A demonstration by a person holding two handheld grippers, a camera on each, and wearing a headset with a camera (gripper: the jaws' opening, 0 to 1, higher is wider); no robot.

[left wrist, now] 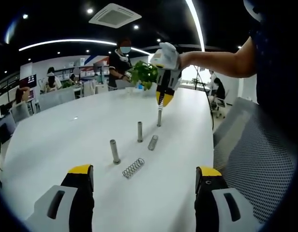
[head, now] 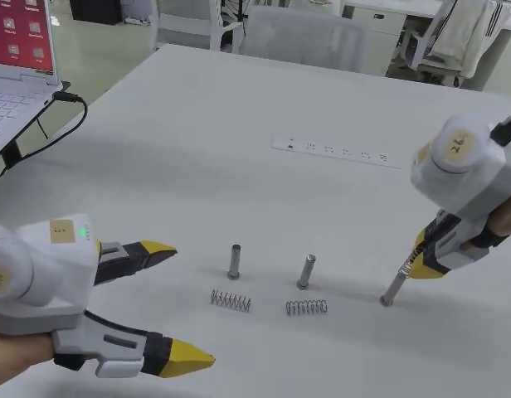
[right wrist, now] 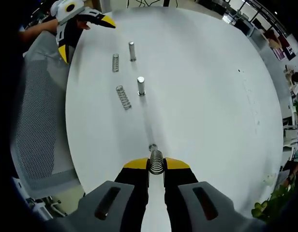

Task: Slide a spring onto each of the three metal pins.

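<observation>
The broad white tabletop (head: pixel 239 124) lay mostly bare, with plenty of free room around the three short upright steel pins, which stood in a row near the person's edge. The yellow-tipped right gripper (head: pixel 421 265) was clenched on a small coiled wire spring (right wrist: pixel 156 162) and held it at a slant against the top of the rightmost pin (head: pixel 392 290). I could not tell whether the coil had gone over the pin. The middle pin (head: pixel 306 271) and the left pin (head: pixel 234 261) stood bare, one loose spring (head: pixel 307 308) lying flat just before the first and another loose spring (head: pixel 231 300) before the second. The left gripper (head: pixel 177 303) hung low to the left of the row, apart from the pins, jaws spread wide and grasping nothing. A flat white power strip (head: pixel 334 152) lay farther across. An open laptop (head: pixel 15 66) sat at the left edge, and a grey mesh chair (right wrist: pixel 42 121) stood against the near edge.
</observation>
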